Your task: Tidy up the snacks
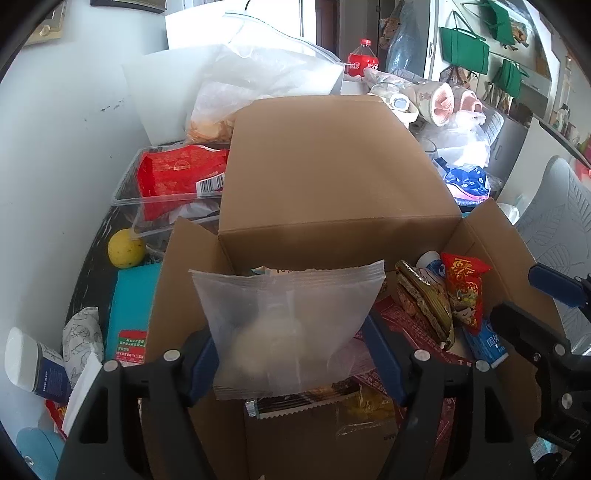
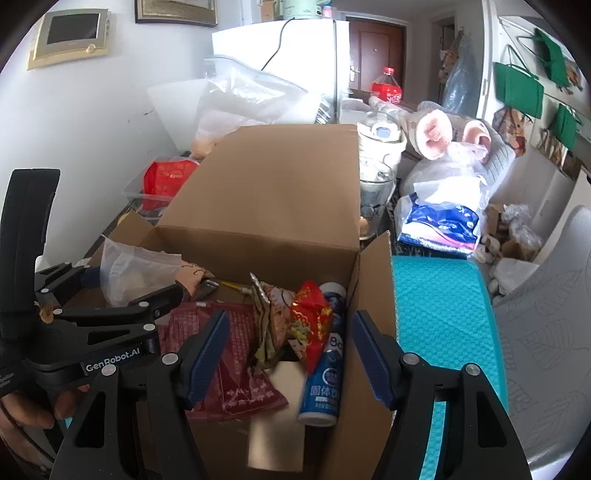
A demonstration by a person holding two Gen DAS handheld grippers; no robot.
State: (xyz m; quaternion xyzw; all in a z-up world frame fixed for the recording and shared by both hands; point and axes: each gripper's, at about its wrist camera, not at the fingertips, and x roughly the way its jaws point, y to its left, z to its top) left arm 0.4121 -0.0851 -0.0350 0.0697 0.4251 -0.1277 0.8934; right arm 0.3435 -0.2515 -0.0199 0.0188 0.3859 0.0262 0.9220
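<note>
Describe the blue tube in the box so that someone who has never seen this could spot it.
Find the open cardboard box. Along its inside right wall lies a blue tube with white end caps, beside a red festive packet. It is the only rigid cylinder among flat wrappers.

Lived-in home, probably a dining corner, wall intercom panel (image 2: 70,35), white fridge (image 2: 284,70), brown entry door (image 2: 376,55), green tote bags (image 2: 517,88) on hooks, cola bottle (image 2: 387,86)
</note>
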